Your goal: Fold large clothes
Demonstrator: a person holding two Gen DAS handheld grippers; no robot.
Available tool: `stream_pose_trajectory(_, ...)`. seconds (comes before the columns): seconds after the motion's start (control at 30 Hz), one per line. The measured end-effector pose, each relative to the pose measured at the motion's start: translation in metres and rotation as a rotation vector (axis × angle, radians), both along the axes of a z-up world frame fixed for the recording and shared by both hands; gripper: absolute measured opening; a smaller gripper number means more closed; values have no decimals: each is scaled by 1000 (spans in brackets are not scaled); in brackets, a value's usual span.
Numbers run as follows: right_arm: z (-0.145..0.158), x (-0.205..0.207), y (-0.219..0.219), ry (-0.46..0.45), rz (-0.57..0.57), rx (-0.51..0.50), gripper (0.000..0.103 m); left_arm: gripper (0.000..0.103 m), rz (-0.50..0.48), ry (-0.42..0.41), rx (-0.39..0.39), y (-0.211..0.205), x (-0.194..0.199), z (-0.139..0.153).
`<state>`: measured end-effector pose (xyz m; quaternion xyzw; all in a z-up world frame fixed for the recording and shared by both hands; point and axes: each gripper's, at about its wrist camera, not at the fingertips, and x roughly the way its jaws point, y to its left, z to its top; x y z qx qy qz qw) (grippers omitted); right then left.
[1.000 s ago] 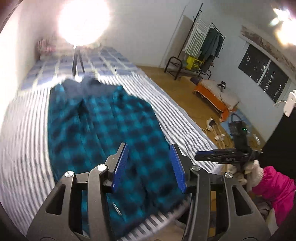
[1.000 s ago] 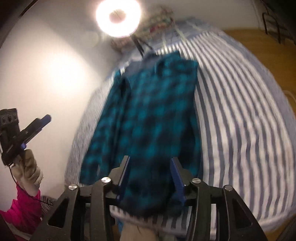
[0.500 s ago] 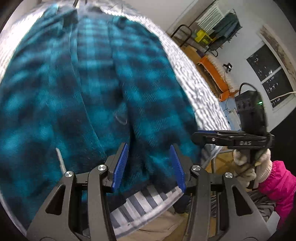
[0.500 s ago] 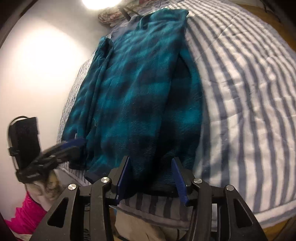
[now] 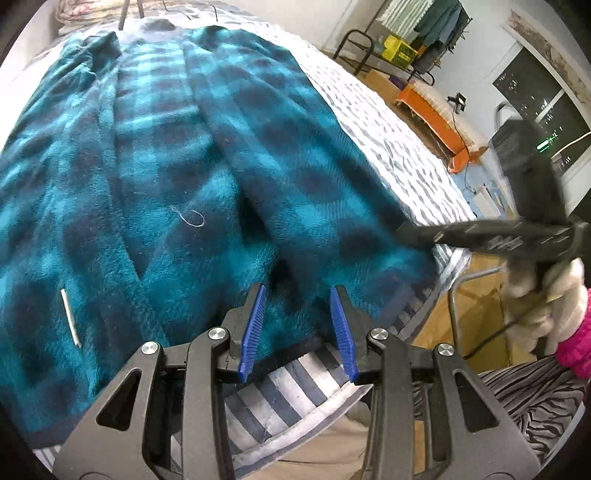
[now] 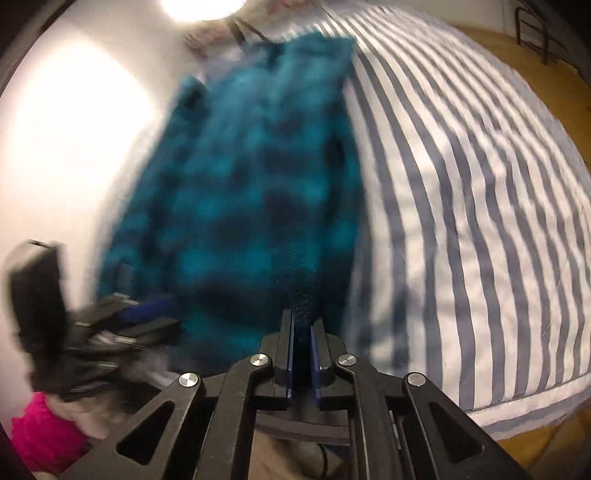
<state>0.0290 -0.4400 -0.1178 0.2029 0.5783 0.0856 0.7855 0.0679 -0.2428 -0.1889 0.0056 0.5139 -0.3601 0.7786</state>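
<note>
The left gripper (image 5: 299, 328) tilts steeply down over the near hem of the teal plaid garment (image 5: 155, 177), jaws closing around fleece without pressing it. The right gripper (image 6: 302, 343), equally steep, is closing, pinching the hem's fold on the striped bedcover (image 6: 461, 192).

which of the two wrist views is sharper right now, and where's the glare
The left wrist view is sharper: the plaid fleece garment shows fibres and a loose thread, with only the right gripper smeared. The right wrist view is motion-blurred across the garment and striped bedspread; glare from a lamp washes out the wall.
</note>
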Motion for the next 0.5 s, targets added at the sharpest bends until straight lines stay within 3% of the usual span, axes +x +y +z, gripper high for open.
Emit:
stream_pose_trajectory(0.07, -3, 0, 2, 3, 16, -11, 15, 37, 9, -23, -11, 7, -5, 9)
stream_pose_trajectory(0.13, 10, -3, -4, -35, 6, 19, 29, 37, 4, -64, -21, 8, -15, 21)
stream_pose_trajectory(0.27, 39, -15, -27, -142, -62, 49, 33, 37, -68, -128, -28, -17, -34, 41)
stream_pose_trajectory(0.4, 54, -27, -54, -211, -155, 24, 38, 62, -152, -165, -2, -60, -48, 41)
stream_pose_trajectory(0.5, 53, -37, -75, -229, -209, 0, 41, 64, -184, -142, 29, -94, -47, 31)
